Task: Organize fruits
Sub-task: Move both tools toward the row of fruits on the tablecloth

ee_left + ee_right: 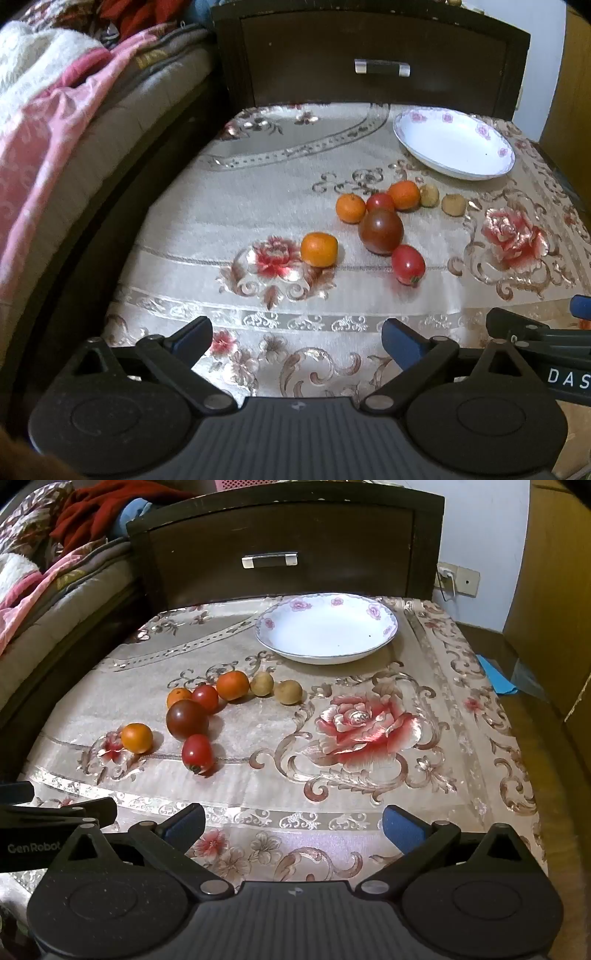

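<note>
So we've got bare cloth (pixel 369 786) ahead of both wide-open, empty grippers, left gripper (pixel 297 338) and right gripper (pixel 293 821), with the fruits (pixel 186 718) clustered at 11 o'clock from the right one, plate (pixel 327 631) at 12.

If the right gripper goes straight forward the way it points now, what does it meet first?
Probably only the flowered tablecloth. The right gripper is open, tilted down toward bare cloth. The red tomato lies left of that line, the white plate beyond it. Depth is hard to judge here.
</note>
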### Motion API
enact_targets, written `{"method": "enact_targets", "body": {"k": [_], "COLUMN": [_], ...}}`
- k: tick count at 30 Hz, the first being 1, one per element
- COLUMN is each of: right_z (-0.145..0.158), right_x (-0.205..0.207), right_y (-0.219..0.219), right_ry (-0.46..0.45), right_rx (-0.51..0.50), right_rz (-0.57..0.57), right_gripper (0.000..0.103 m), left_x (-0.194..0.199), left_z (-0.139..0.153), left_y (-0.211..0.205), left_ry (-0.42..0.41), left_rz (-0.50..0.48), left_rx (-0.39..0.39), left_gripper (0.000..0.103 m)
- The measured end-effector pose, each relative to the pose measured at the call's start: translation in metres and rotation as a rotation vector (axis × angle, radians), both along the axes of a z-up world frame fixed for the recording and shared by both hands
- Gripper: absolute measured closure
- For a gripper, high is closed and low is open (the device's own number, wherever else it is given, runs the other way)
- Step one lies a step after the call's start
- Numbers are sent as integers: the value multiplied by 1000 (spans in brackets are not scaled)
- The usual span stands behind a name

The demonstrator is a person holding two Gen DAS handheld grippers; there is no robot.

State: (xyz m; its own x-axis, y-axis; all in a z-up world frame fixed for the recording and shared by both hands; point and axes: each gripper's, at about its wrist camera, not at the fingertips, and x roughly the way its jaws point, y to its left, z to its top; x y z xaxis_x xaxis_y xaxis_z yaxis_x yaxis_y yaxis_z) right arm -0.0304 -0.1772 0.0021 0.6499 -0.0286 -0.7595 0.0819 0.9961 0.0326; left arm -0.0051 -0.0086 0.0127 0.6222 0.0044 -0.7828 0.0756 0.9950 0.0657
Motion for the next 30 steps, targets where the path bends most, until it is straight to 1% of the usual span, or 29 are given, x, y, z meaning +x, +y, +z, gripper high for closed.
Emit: {"method": "enact_targets", "body": {"k": [5, 8, 12, 13, 14, 18, 20, 23, 30], "right_z": [5, 10, 12, 11, 11, 9, 5, 1, -5], "right_x": [0, 1, 8, 11, 16, 31, 39, 48, 63], "right_y": [-1, 0, 2, 3, 5, 8, 10, 14, 21], "right_ry": [-5, -14, -11, -6, -3, -2, 11, 25, 36], "right_rx": [23, 36, 54, 57, 59, 64, 71, 74, 77], "right_rz": [-2, 10, 32, 40, 49, 75, 89, 116, 182], "right_gripper": [8, 8, 11, 13, 15, 17, 18, 23, 24], "left_x": [0, 3, 21, 23, 28, 43, 49, 54, 62], "left_z": [10, 12, 7, 6, 5, 3, 0, -4, -11], "left_y": [1, 3, 11, 9, 9, 5, 6, 10, 22], "left_ry": [-16, -33, 1, 7, 6, -15, -9, 3, 32], "left_rz": [27, 23, 21, 23, 12, -51, -66, -75, -61], "left_rx": [9, 12, -18, -20, -13, 62, 75, 61, 44], "left_gripper": [0, 0, 0, 0, 0, 0, 0, 1, 1]}}
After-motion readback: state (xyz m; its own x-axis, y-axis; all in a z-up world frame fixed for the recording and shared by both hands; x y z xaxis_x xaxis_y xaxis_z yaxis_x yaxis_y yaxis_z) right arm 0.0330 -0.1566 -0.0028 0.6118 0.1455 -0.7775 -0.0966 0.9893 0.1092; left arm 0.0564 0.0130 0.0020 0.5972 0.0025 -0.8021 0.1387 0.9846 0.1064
